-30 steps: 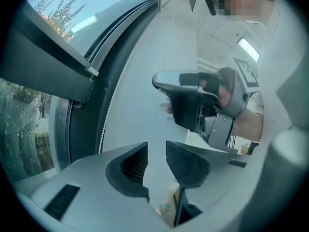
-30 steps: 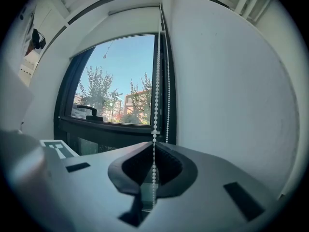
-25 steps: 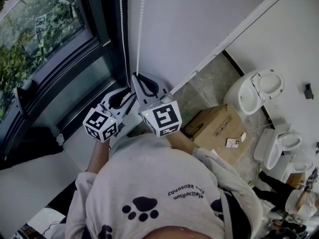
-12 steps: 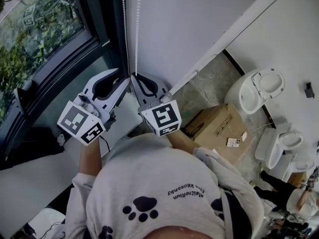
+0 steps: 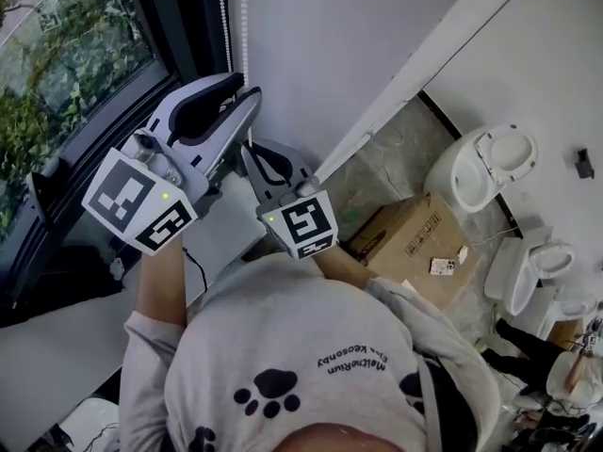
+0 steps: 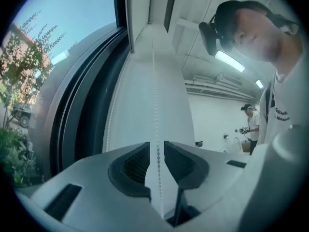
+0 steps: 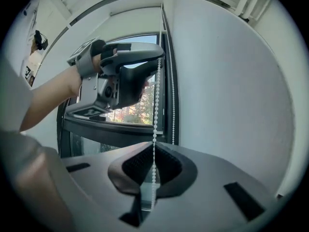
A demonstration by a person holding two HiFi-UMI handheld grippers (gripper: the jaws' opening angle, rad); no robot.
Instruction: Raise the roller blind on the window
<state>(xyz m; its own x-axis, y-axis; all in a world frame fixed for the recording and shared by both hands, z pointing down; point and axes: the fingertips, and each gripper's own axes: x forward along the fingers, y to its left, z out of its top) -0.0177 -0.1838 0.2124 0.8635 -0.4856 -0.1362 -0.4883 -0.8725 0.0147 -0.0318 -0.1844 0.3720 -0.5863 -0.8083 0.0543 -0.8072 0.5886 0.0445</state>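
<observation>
My right tongs (image 7: 153,149) pinch bead chain (image 7: 156,95) beside window (image 5: 66,64). My left tongs (image 6: 156,151) higher up, spread round same chain, just been narrowing, no grip.

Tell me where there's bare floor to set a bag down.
Bare floor lies between the base of the white wall and the cardboard box. Beyond the box it is crowded: toilets stand close together.

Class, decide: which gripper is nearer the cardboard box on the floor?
Right. The right gripper is lower, toward the cardboard box; the left gripper is higher, on the window side.
</observation>
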